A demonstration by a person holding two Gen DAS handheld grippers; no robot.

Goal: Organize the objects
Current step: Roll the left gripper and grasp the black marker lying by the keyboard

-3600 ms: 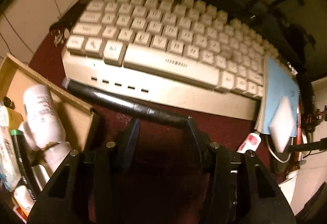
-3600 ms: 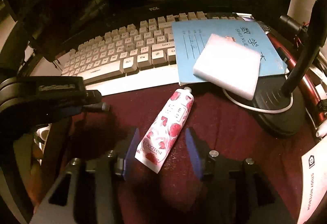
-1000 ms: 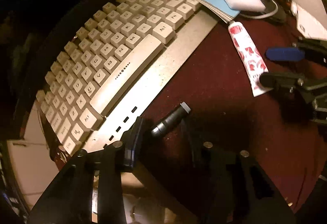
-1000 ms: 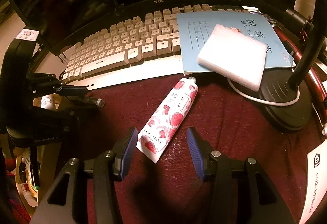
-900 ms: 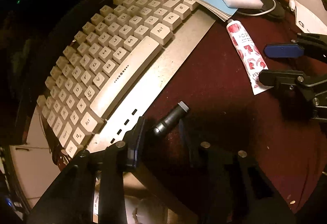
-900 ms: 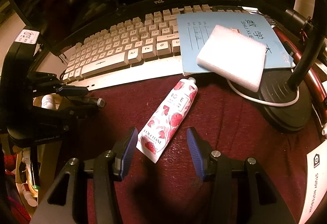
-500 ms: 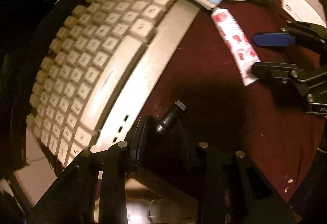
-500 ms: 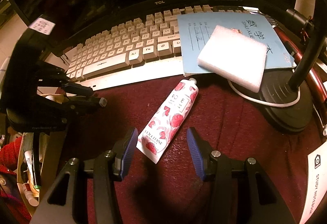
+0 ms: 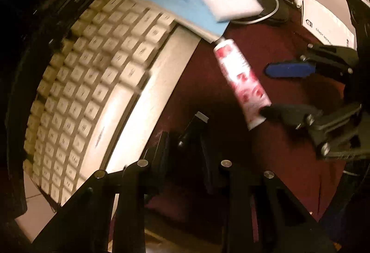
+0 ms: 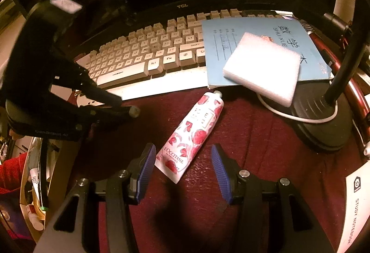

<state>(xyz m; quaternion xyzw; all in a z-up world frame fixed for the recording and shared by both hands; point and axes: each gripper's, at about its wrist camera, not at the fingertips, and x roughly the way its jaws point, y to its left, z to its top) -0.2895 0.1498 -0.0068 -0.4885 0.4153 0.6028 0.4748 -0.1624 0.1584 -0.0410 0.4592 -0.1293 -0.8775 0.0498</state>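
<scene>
— Looking down the left gripper [image 9: 182,137], what sat between its jaws?

— A dark pen [image 9: 193,129], slim, with a pale flat end. It ran up and away from the jaws, its lower part between them, its tip over the maroon desk [image 9: 289,160] just beside the front edge of the white keyboard [image 9: 97,72]. The jaws were closing on it; whether the pads already pressed it I could not tell, as that view was blurred.

— And the right gripper [image 10: 182,172]?

— Its jaws stood apart, blue pads on either side of the crimped bottom end of a rose-printed L'Occitane hand cream tube [image 10: 194,135]. The tube lay flat on the desk, slanting, its cap end up near the keyboard's front edge and the corner of a blue exercise book [image 10: 254,45]. Neither pad touched it.

— What else was around?

— A white foam block [image 10: 261,65] rested on the exercise book, which overlapped the right end of the keyboard. A black lamp base [image 10: 319,123] with a white cable around it stood to the right, and a white study notebook [image 10: 356,206] lay at the far right edge.
</scene>
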